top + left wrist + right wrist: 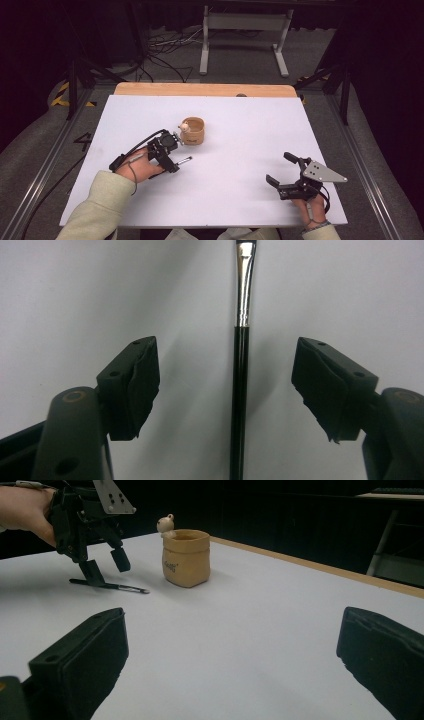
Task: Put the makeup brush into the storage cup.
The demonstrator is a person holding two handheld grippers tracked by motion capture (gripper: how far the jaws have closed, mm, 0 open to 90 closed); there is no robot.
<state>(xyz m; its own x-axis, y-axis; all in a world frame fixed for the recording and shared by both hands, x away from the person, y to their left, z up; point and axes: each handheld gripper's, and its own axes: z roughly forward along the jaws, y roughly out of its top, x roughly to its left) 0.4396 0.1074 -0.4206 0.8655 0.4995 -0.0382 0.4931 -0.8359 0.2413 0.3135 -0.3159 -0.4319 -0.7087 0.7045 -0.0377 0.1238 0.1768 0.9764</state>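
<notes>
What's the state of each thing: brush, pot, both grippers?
Brush: flat on the table, between the left jaws, not pinched.
Pot: upright, untouched, small figure on its rim.
Left gripper: open, jaws astride the brush.
Right gripper: open, nothing between its jaws.

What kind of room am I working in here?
Probably a lab recording station, not a home: a white table ringed by black curtains, loose cables on the floor, and a metal stand behind.
</notes>
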